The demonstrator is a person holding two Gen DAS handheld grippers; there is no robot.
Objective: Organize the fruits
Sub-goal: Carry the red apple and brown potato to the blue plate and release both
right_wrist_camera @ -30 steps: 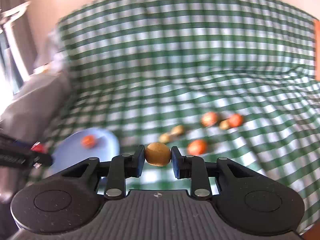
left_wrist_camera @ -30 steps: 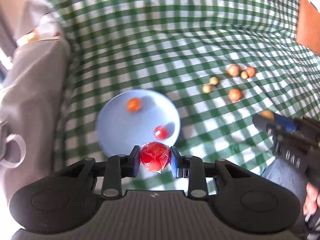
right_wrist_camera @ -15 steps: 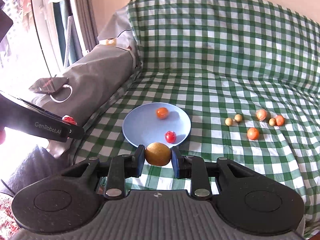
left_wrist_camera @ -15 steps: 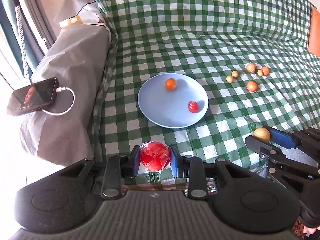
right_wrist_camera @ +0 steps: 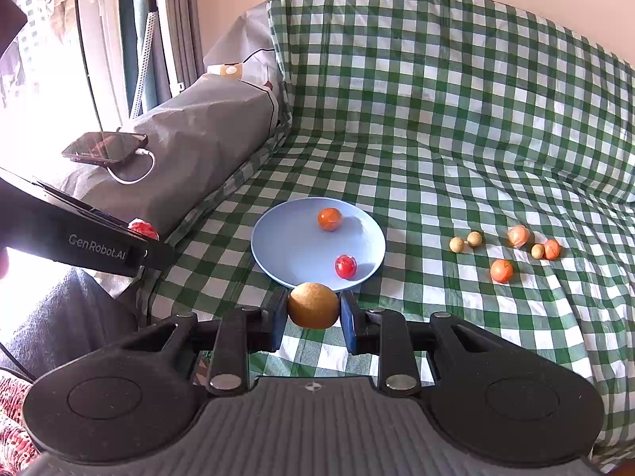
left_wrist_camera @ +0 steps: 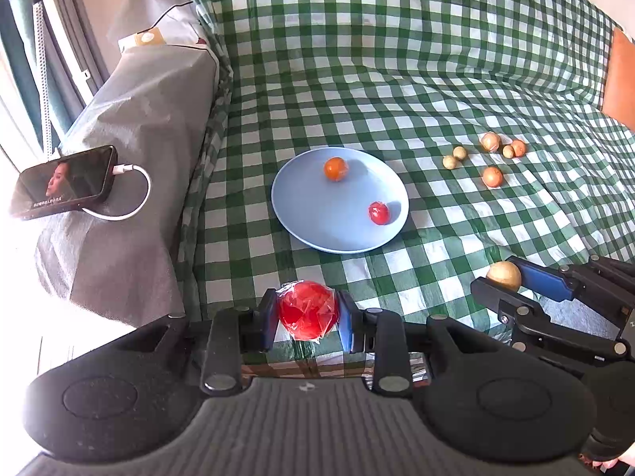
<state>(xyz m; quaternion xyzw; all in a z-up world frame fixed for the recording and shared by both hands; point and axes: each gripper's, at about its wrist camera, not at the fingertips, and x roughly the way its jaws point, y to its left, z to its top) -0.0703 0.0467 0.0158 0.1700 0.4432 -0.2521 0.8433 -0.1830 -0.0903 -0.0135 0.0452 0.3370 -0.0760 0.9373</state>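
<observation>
My left gripper [left_wrist_camera: 306, 315] is shut on a red wrapped fruit [left_wrist_camera: 306, 309], held above the near edge of the green checked cloth, short of the blue plate [left_wrist_camera: 309, 222]. My right gripper [right_wrist_camera: 313, 311] is shut on a brown round fruit [right_wrist_camera: 313, 305], just in front of the plate [right_wrist_camera: 285, 254]; it also shows in the left wrist view [left_wrist_camera: 504, 273]. The plate holds an orange fruit [left_wrist_camera: 335, 168] and a small red fruit [left_wrist_camera: 379, 213]. Several small orange and tan fruits [left_wrist_camera: 492, 176] lie loose on the cloth to the plate's right.
A grey covered armrest [left_wrist_camera: 131, 166] stands left of the cloth, with a phone [left_wrist_camera: 63, 188] on a white charging cable on top. A window and curtain are at the far left. An orange cushion [left_wrist_camera: 619, 75] sits at the far right.
Both grippers have pulled back and up from the plate, each still holding its fruit. The plate and loose fruits now look smaller and farther off.
</observation>
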